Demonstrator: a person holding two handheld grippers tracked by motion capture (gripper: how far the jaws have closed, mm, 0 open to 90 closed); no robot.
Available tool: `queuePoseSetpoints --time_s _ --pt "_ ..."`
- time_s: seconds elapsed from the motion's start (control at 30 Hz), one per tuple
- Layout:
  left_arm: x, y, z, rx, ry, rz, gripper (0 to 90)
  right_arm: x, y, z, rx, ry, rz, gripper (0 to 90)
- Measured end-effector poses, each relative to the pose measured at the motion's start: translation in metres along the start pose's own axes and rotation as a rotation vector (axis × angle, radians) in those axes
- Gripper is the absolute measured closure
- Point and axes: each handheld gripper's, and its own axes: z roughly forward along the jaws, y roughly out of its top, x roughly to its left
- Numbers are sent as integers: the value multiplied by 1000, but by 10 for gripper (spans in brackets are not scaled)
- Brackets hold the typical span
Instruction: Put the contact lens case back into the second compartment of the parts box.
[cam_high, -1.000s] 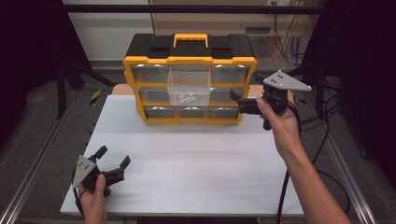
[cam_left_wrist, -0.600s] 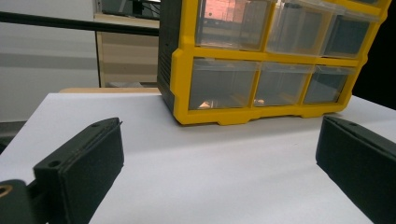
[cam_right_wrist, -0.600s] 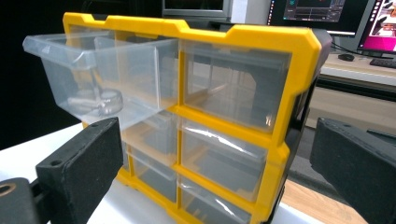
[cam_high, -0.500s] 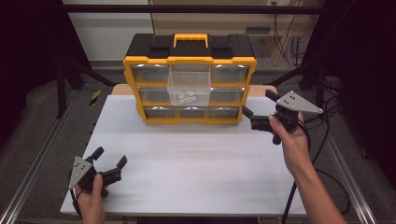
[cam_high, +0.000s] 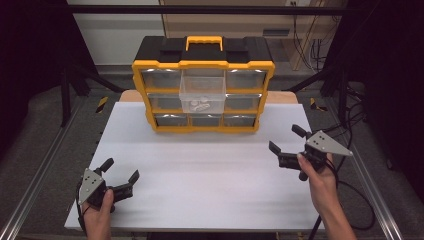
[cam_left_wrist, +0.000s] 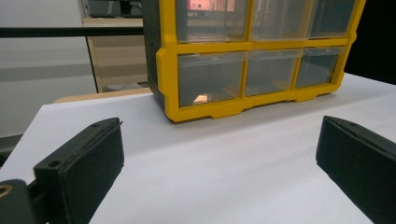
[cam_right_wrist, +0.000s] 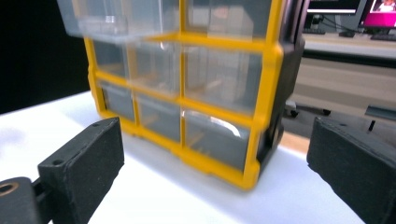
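Note:
A yellow and black drawer organizer stands at the back of the white table. Its top middle clear drawer is pulled out, with small pale parts inside. My left gripper rests open near the front left corner, far from the organizer. My right gripper is held open at the right, in front of the organizer's right end, with nothing between its jaws. The left gripper view faces the organizer over bare table, past my open left gripper. Beyond my open right gripper are the organizer's right corner and the pulled-out drawer.
Metal rails run along both sides of the table. Cables trail off the right edge by my right forearm. A wooden board lies under the organizer's back. Dark stands and a wall lie behind.
My right gripper has drawn back from the organizer's right side, moving down and toward the front right. The left gripper has barely shifted. The drawer stays pulled out.

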Motion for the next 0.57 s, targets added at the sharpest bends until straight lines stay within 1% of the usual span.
queuePoseSetpoints --time_s 0.03,0.13,0.23,0.3,0.37,0.43,0.5,0.57 --pt "-1 0 -1 -1 -2 3 7 0 -7 -3 1 1 2 47" --pt "-2 1 -4 -4 -16 -2 7 0 -31 -10 1 11 34 51" --pt "-5 1 -7 0 -36 13 7 0 -53 -16 4 32 75 62" --pt "-8 0 -11 10 -47 25 6 -1 -63 -19 7 51 94 62" --pt "-11 -1 -14 12 -52 17 6 0 -72 -21 5 53 96 68" --pt "-13 -1 -15 -1 -59 -4 6 2 -79 -21 10 48 83 68" --pt "-14 -1 -13 -3 -57 -11 6 6 -81 -18 22 58 56 68" --pt "-15 -2 -11 5 -57 -4 7 11 -80 -17 20 70 49 68"
